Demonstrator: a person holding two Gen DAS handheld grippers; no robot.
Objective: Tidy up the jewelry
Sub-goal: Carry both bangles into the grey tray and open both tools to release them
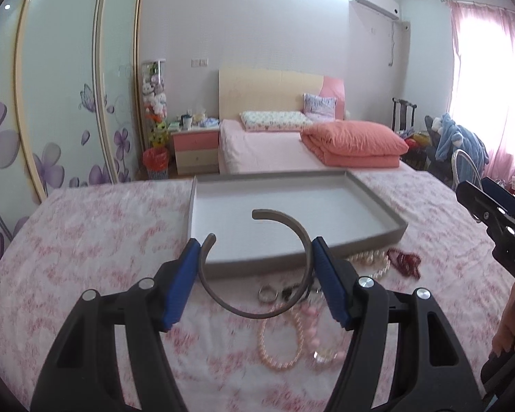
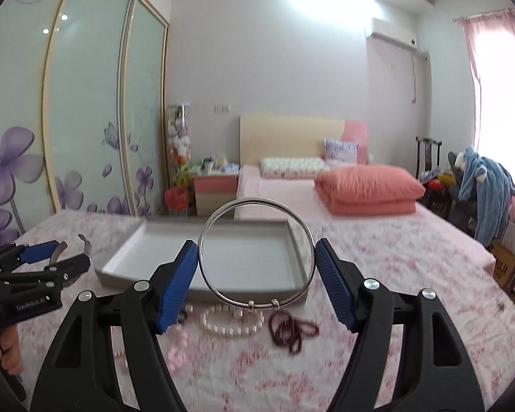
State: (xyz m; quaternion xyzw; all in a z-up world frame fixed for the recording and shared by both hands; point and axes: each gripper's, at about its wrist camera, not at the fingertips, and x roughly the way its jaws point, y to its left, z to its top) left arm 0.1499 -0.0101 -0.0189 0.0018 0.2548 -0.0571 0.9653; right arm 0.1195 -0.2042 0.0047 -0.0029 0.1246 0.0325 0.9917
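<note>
Bedspread (image 1: 86, 247): your work surface is pink and flowered, and everything below lies on it or hangs above it.
Tray (image 1: 377, 202): the grey, shallow tray sits on the bedspread in front of both your grippers, with nothing visible inside it.
Left gripper (image 1: 257, 267): your blue pads press on the two sides of an open grey cuff bangle (image 1: 305, 240), held off the cloth in front of the tray's near rim, its gap turned up and to the left.
Right gripper (image 2: 256, 267): your pads clamp a thin silver bangle (image 2: 304, 237) by its sides; it stands upright as a full ring, two small sliding beads at its bottom, with the tray seen through it.
Pearl strand (image 2: 231, 321): white, coiled on the cloth just before the tray's near edge.
Pink bead strand (image 1: 281, 340): looped on the cloth below your left gripper.
Dark red bracelet (image 2: 292, 331): bunched just right of the pearl strand.
Ring (image 1: 267, 294): small, silver, on the cloth near the pink bead strand.
</note>
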